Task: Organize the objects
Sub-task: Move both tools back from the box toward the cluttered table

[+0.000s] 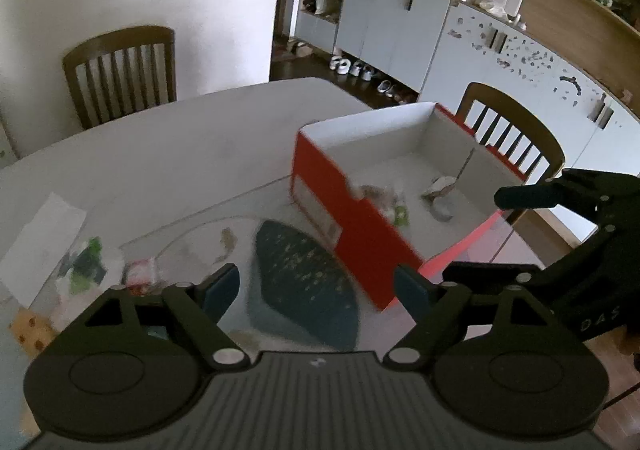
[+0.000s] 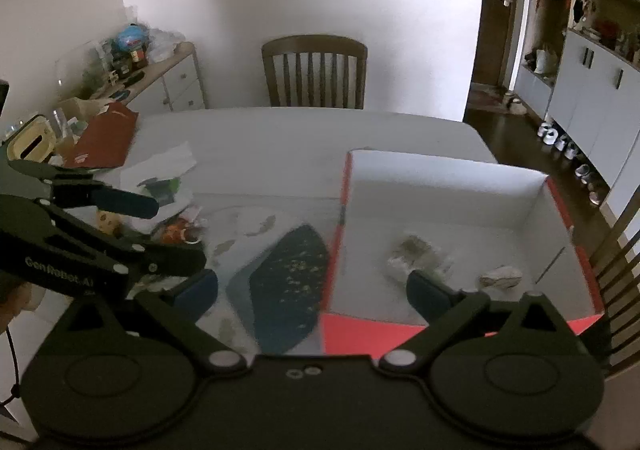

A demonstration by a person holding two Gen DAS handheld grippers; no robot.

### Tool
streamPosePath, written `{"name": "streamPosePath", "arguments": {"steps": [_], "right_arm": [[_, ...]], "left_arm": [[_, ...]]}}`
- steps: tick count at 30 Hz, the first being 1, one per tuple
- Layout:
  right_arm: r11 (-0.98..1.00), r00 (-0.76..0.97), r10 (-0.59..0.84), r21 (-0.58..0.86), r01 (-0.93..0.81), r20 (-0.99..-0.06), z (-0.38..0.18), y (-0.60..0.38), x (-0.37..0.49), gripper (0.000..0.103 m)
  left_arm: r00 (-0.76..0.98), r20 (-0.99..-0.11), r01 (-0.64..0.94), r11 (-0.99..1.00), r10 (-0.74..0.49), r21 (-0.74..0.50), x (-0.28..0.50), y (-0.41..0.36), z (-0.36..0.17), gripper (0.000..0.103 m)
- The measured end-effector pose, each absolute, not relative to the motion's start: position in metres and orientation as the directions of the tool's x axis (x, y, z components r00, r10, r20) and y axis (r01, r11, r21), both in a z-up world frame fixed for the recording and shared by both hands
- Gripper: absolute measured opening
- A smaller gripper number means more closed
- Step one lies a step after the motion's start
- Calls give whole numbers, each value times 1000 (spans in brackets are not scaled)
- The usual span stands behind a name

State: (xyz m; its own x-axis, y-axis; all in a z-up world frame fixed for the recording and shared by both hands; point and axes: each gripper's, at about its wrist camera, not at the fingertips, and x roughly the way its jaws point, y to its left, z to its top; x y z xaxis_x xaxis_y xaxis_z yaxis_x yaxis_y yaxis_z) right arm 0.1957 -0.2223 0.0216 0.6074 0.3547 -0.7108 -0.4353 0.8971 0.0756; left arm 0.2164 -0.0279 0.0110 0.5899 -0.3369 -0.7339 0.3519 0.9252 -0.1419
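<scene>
Both grippers, left and right, spread wide and empty above table; red box near right edge.

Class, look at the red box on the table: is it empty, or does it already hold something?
Not empty. The open-topped red box holds a few small crumpled items on its white floor; what they are is too blurred to tell.

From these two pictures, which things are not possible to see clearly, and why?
- Small items in the red box: blurred in both views; what they are cannot be told.
- Left pile on the table: left gripper covers part in the right wrist view; blurred in the left.
- Dark blue mat: near end hidden by the left gripper body in the left wrist view.
- Right gripper: open, holds nothing.
</scene>
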Motion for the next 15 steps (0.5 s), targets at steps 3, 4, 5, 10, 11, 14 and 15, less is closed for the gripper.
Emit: {"name": "streamPosePath", "arguments": {"steps": [3,4,5,10,11,14,15], "right_arm": [[899,605,350,74,-432,-715,20,-209,190,102],[899,603,350,75,-432,-717,19,-205,188,102],[899,601,349,75,-432,-719,18,-201,187,102],[899,590,340,70,-431,-733,12,-178,178,103],[899,588,340,70,-433,-734,11,-173,176,103],[896,579,343,72,-439,-740,8,-159,171,103],[895,576,342,72,-440,-742,6,-154,171,103]], "left_arm": [[588,-736,344,927,-336,-148,210,-11,5,88],[589,-737,340,929,-333,-148,208,-6,3,94],[591,-736,336,930,-330,-147,205,-1,1,101],[601,-731,314,936,-324,-157,194,28,-7,103],[601,-731,310,937,-323,-159,192,33,-9,103],[609,-729,296,942,-312,-156,183,53,-14,103],[614,-727,288,945,-307,-155,180,60,-16,103]]}}
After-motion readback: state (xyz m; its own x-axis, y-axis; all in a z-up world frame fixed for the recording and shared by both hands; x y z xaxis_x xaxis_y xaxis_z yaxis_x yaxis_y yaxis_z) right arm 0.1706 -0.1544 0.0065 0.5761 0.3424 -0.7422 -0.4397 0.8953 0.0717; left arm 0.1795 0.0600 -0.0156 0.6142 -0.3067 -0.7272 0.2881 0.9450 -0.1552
